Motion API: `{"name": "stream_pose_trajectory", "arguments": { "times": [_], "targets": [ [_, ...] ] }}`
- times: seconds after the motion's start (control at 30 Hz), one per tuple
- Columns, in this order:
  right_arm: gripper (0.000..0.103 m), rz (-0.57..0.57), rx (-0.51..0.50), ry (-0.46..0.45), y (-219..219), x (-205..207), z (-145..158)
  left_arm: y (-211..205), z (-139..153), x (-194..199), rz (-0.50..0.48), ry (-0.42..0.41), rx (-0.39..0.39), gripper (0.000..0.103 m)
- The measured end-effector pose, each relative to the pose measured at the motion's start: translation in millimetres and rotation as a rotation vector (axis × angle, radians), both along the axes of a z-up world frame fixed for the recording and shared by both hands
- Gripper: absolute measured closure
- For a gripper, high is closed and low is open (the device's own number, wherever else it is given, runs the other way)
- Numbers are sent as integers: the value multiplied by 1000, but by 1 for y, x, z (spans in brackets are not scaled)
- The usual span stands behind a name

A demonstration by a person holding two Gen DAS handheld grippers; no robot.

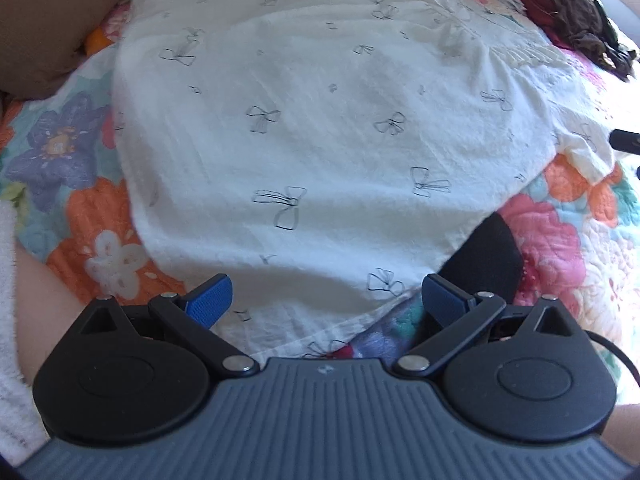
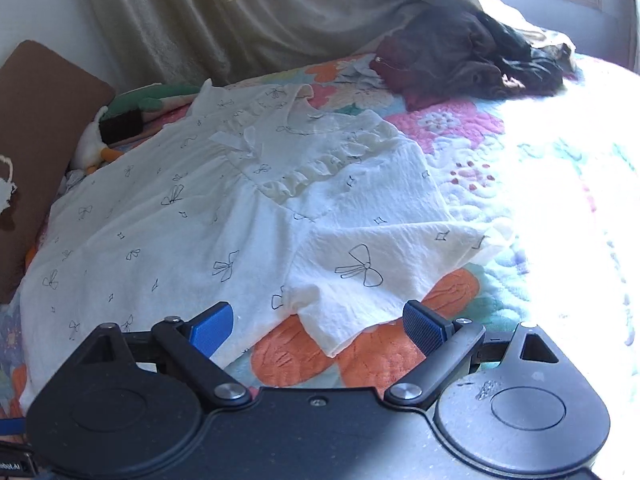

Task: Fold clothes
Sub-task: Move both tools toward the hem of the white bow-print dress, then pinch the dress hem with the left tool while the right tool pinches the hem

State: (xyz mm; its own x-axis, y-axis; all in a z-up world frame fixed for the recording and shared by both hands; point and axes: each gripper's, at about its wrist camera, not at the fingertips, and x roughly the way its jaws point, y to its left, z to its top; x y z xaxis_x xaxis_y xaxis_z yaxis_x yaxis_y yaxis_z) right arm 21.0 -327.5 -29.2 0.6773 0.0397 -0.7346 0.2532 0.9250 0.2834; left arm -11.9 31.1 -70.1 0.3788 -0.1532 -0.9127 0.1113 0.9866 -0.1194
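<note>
Presently, both grippers are empty. The left gripper (image 1: pixel 326 300) has its jaws set wide apart, the blue pads (image 1: pixel 210 300) clear of any cloth, and it hovers above the near hem of the white dress (image 1: pixel 304 120). Whether the pads touch the fabric beneath cannot be told from the left wrist view. A dark object (image 1: pixel 486 254) shows just behind the right-hand pad, partly under the dress edge; its nature cannot be determined.

The right gripper (image 2: pixel 320 326) likewise has its jaws wide apart and holds nothing. It is placed just short of the dress's short sleeve (image 2: pixel 360 276), whose corner lies between the two pads without visible contact.

The dress, white with small black bow outlines, lies spread flat on the bed over a floral quilt (image 2: pixel 460 128). Relative to the dress: its ruffled yoke (image 2: pixel 320 164) and neckline point toward the far side of the bed, its skirt toward the grippers. A pile of dark clothes (image 2: pixel 464 60) lies well beyond the neckline, near a window. A brown cushion (image 2: pixel 36 152) stands beside the skirt on the left of the right wrist view, with a soft toy (image 2: pixel 96 144) between cushion and dress. A pale curtain (image 2: pixel 240 20) hangs behind the bed.

No containers are in view.
</note>
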Motion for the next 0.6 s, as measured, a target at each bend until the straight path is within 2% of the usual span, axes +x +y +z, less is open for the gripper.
{"name": "stream_pose_trajectory", "arguments": {
  "times": [0.07, 0.17, 0.27, 0.37, 0.5, 0.6],
  "targets": [
    [9, -31, 55, 7, -11, 0, -8, 1, -10, 3, 26, 43, -23, 0],
    [9, -63, 105, 11, -22, 1, -18, -1, -16, 3, 8, 45, -16, 0],
    [9, -85, 139, 20, -34, 6, -29, -3, -21, 4, -1, 44, 86, 0],
    [9, -100, 176, 31, -43, 12, -39, 1, -27, 7, 41, 63, 155, 0],
    [8, -119, 178, 48, -50, 31, -60, 4, -40, 16, 76, 122, 108, 0],
    [7, -118, 161, 5, -53, 40, -61, 7, -49, 24, 79, 150, 90, 0]
  ]
}}
